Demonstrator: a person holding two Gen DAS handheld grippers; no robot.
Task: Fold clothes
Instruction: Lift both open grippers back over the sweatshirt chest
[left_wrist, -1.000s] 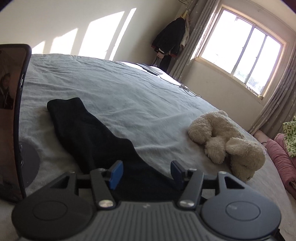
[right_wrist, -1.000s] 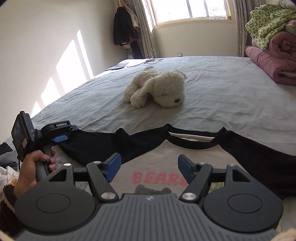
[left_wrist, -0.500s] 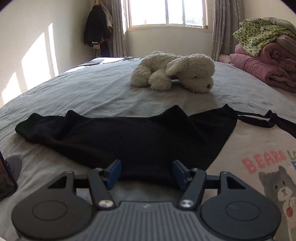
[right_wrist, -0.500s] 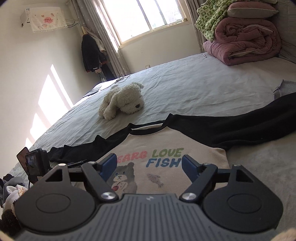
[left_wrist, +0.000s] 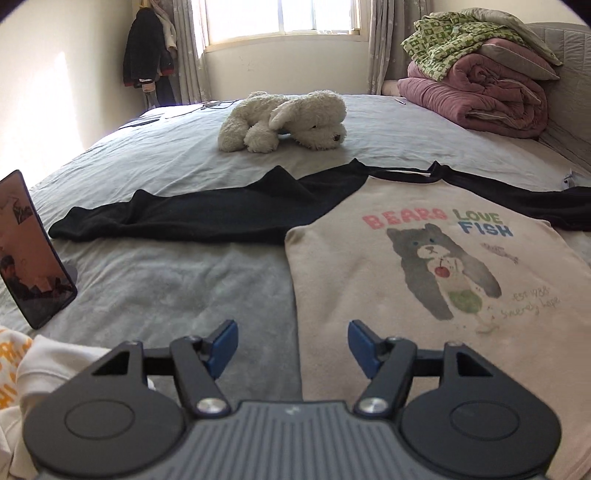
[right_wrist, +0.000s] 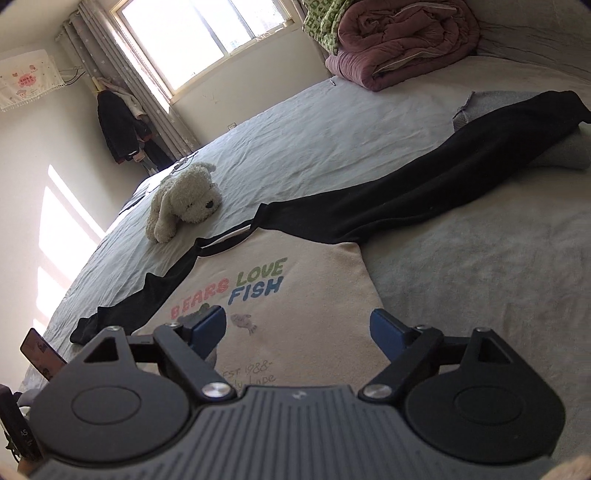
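A cream shirt (left_wrist: 424, 280) with black sleeves and a bear print lies flat, face up, on the grey bed (left_wrist: 166, 280). Its left sleeve (left_wrist: 207, 218) stretches out to the left. My left gripper (left_wrist: 292, 344) hovers over the shirt's lower left edge, its jaws opening, nothing pressed between the pads. In the right wrist view the shirt (right_wrist: 280, 295) spreads below my right gripper (right_wrist: 297, 330), whose jaws are opening over the lower right part, holding nothing. The right sleeve (right_wrist: 461, 177) runs up to the right.
A white plush dog (left_wrist: 288, 122) lies beyond the collar. Folded pink and green quilts (left_wrist: 476, 77) are stacked at the back right. A phone on a stand (left_wrist: 29, 251) sits at the left. A white garment (left_wrist: 33, 373) lies near the bottom left.
Both views have swung across the bed and rolled. The left gripper moved from the black sleeve to the shirt's lower left edge. The right gripper's jaws have spread wider.
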